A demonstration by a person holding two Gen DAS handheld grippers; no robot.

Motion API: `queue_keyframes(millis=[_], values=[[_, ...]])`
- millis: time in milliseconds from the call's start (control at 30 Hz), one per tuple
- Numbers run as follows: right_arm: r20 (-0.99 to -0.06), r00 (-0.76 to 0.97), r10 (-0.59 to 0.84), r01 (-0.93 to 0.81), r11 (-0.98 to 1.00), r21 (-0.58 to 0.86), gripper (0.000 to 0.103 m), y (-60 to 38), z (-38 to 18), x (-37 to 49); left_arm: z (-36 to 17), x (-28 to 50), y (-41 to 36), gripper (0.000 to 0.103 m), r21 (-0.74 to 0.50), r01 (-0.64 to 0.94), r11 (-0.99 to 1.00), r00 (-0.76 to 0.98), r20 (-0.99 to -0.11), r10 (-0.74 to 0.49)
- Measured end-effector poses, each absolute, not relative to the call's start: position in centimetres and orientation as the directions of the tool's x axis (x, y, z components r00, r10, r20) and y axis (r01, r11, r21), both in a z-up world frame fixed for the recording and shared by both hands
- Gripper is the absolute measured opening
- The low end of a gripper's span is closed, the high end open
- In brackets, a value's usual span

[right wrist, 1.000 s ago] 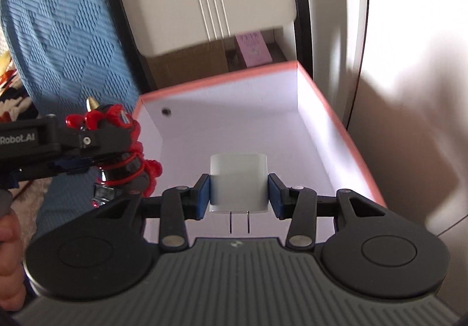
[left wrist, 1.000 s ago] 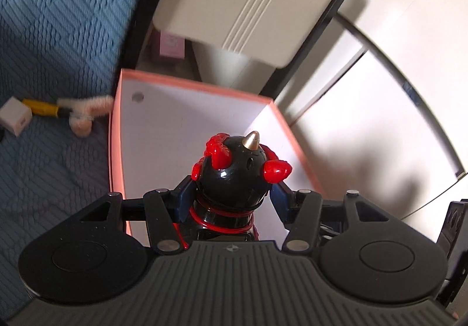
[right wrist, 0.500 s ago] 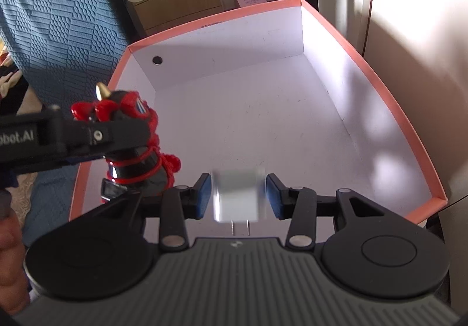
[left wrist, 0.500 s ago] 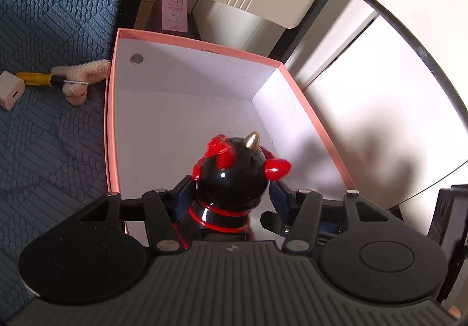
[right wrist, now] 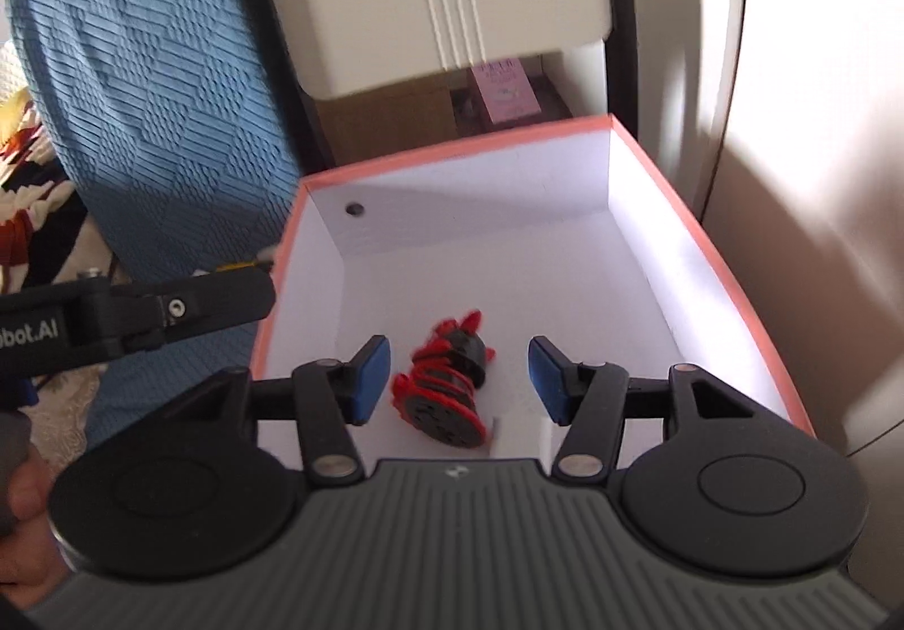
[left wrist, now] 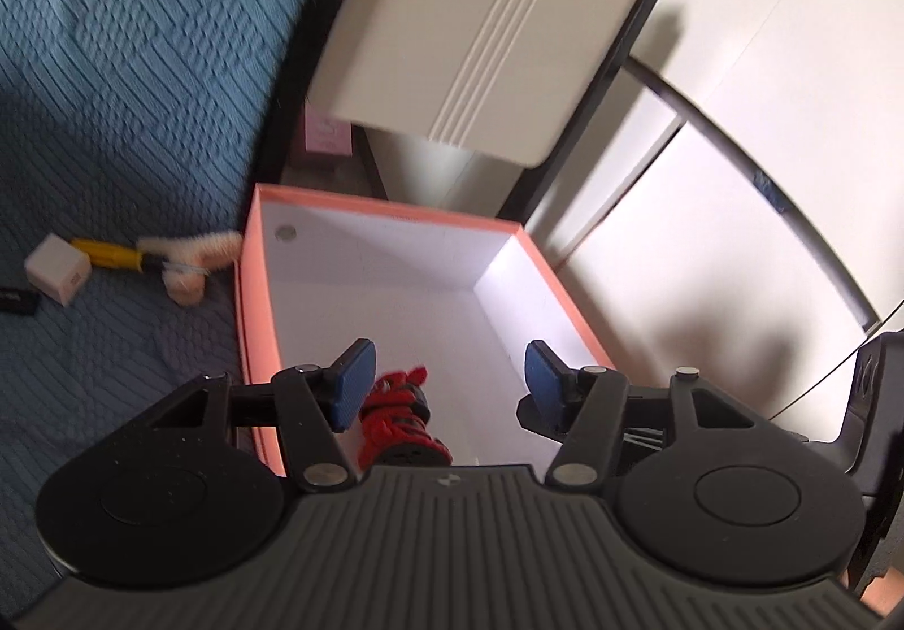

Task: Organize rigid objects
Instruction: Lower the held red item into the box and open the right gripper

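Both hand-held grippers have let go since the earlier frames: the left hand-held gripper (left wrist: 449, 376) and the right hand-held gripper (right wrist: 459, 378) now show their blue pads spread apart with nothing between them. We see the red-and-black toy figure (right wrist: 446, 392), clamped a moment ago, lying on its side on the floor of the pink-rimmed cardboard box (right wrist: 706, 240), its round black base towards us. We see the white charger block (right wrist: 517, 435) resting just beside it at the near wall, partly hidden. We judge two rigid items stowed. Left on the blue quilted bedspread (left wrist: 113, 65), near the box, are a small white cube adapter (left wrist: 57, 275), a yellow-handled brush (left wrist: 147, 257) with pale bristles, and a dark object cut off at the edge. The toy is glossy hard plastic; the box walls are smooth, matte white.
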State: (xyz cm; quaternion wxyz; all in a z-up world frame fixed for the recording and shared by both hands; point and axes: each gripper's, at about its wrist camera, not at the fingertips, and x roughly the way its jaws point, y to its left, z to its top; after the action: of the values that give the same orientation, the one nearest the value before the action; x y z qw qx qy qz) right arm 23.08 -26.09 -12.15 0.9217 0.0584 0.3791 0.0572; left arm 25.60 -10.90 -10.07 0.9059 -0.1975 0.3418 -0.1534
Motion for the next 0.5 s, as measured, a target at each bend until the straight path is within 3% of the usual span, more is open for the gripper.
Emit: queue_keyframes(millis=[500], values=[[-0.645, 0.737, 0.201, -0.184, 0.978, 0.095, 0.057, -19.5, -7.8, 22.4, -5.3, 20.0, -3.0, 0.064, -0.436, 0.085, 0.896, 0.857, -0.426, -0.289]])
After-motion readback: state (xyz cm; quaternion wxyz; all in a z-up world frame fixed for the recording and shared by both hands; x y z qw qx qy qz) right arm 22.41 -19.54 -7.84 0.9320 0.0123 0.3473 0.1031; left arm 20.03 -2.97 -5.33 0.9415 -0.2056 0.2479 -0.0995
